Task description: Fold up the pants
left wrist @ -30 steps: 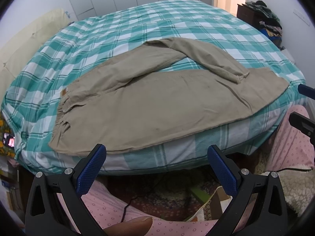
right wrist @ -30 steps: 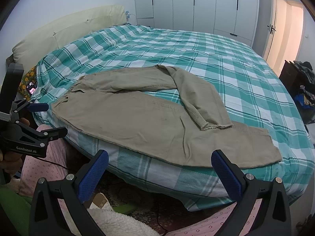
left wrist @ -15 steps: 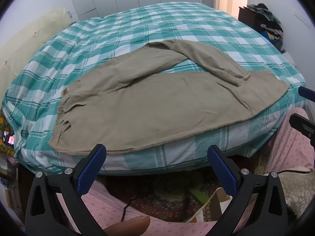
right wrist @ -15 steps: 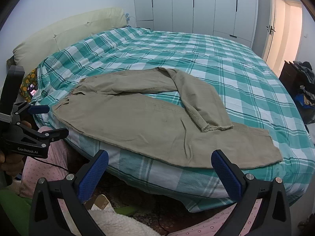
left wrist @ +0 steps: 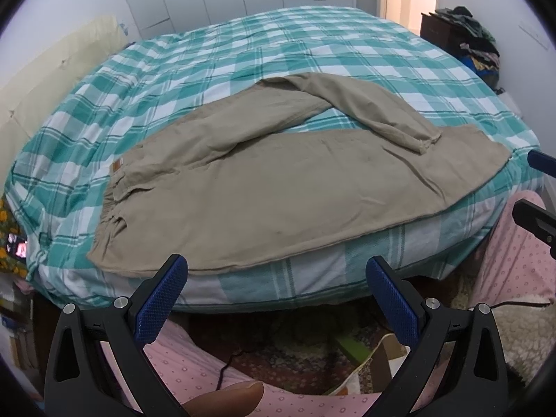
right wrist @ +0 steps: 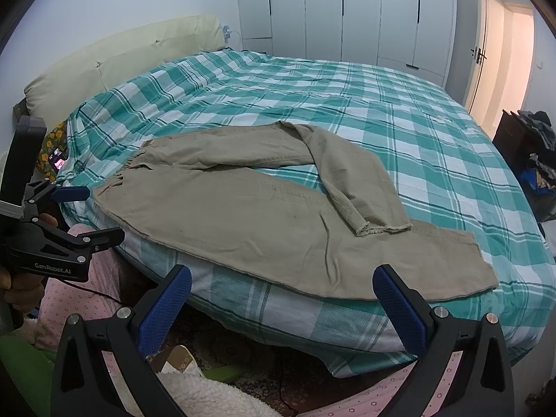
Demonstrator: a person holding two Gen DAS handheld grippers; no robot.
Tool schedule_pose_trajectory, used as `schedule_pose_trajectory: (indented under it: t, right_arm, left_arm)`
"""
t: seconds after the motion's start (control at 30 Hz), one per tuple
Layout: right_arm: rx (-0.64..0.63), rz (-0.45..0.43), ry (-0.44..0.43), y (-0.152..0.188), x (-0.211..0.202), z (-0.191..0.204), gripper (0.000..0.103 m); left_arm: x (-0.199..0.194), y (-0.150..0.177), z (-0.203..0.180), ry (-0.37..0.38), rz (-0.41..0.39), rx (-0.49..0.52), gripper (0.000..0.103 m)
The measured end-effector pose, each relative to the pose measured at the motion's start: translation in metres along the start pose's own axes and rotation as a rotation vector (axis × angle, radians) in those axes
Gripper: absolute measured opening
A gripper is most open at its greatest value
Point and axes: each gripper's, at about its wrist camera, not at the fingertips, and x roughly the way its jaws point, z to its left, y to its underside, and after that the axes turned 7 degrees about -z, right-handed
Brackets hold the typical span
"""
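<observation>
here the left gripper (left wrist: 276,292) is held low in front of the bed's near edge, pointing across the mattress, its blue-padded fingers (left wrist: 161,295) spread wide with nothing between them; the right gripper (right wrist: 281,300) is held the same way further along that edge, fingers (right wrist: 399,305) released and empty; in the right wrist view the left gripper (right wrist: 81,213) shows at the far left, gripped in a hand (right wrist: 21,281), jaws apart, close to the waistband corner but not touching it; the pants (left wrist: 278,180), beige, lie flat on the green-and-white checked bedspread (left wrist: 243,55) beyond both sets of jaws, apart from them; the waistband (left wrist: 111,208) sits toward the left gripper's side; one leg (right wrist: 312,236) runs straight along the mattress edge toward the right, its hem (right wrist: 483,260) nearest the right gripper; the other leg (right wrist: 347,173) is bent back on itself, its frayed cuff (right wrist: 378,229) resting on top of the straight leg; a cream headboard (right wrist: 121,66) and white wardrobe doors (right wrist: 347,10) stand behind the bed.
</observation>
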Motion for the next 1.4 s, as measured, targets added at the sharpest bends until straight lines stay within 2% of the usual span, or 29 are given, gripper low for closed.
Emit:
schedule_pose_trajectory:
  t: [0.23, 0.5, 0.63, 0.73, 0.83, 0.87, 0.9, 0.97, 1.13, 1.17, 1.2, 1.23, 1.33, 1.4]
  right_arm:
    - [-0.02, -0.027, 0.01, -0.004, -0.003, 0.003, 0.103]
    - [-0.022, -0.045, 0.005, -0.004, -0.005, 0.003, 0.103]
    - [0.001, -0.045, -0.048, -0.003, 0.001, -0.002, 0.103]
    - [-0.023, -0.045, -0.048, -0.006, 0.022, -0.027, 0.103]
    - [-0.085, 0.047, 0.012, -0.005, 0.079, -0.067, 0.101]
    - [-0.112, 0.084, 0.028, -0.004, 0.099, -0.077, 0.093]
    - [-0.146, 0.128, 0.034, -0.003, 0.123, -0.087, 0.075]
    - [-0.182, 0.192, 0.002, -0.005, 0.164, -0.101, 0.055]
    - [-0.217, 0.295, -0.04, -0.005, 0.244, -0.115, 0.053]
    - [-0.224, 0.324, -0.043, -0.002, 0.256, -0.115, 0.045]
    - [-0.232, 0.347, -0.041, 0.001, 0.265, -0.115, 0.019]
    - [-0.249, 0.334, -0.024, 0.001, 0.263, -0.114, 0.008]
    - [-0.334, 0.282, -0.002, -0.005, 0.233, -0.096, 0.007]
    - [-0.392, 0.271, -0.067, -0.011, 0.204, -0.082, 0.007]
  left_arm:
    - [-0.004, -0.001, 0.001, -0.023, -0.035, 0.019, 0.103]
    - [-0.001, -0.003, -0.005, 0.014, -0.031, 0.03, 0.103]
    - [0.004, -0.001, -0.007, 0.01, -0.01, 0.034, 0.103]
    - [0.006, 0.001, -0.005, 0.001, -0.001, 0.031, 0.103]
    - [0.008, 0.001, -0.002, -0.004, 0.005, 0.015, 0.103]
    - [0.009, 0.002, -0.001, -0.005, 0.008, 0.01, 0.103]
    - [0.009, 0.002, 0.0, -0.008, 0.011, 0.005, 0.103]
    - [0.01, 0.003, 0.002, -0.021, 0.019, -0.003, 0.103]
    - [0.016, 0.007, 0.009, -0.064, 0.049, -0.022, 0.103]
    - [0.018, 0.008, 0.01, -0.071, 0.057, -0.025, 0.103]
    - [0.021, 0.009, 0.011, -0.079, 0.07, -0.026, 0.103]
    - [0.023, 0.011, 0.013, -0.086, 0.081, -0.026, 0.103]
    - [0.03, 0.015, 0.017, -0.099, 0.107, -0.026, 0.103]
    - [0.039, 0.017, 0.018, -0.098, 0.13, -0.027, 0.103]
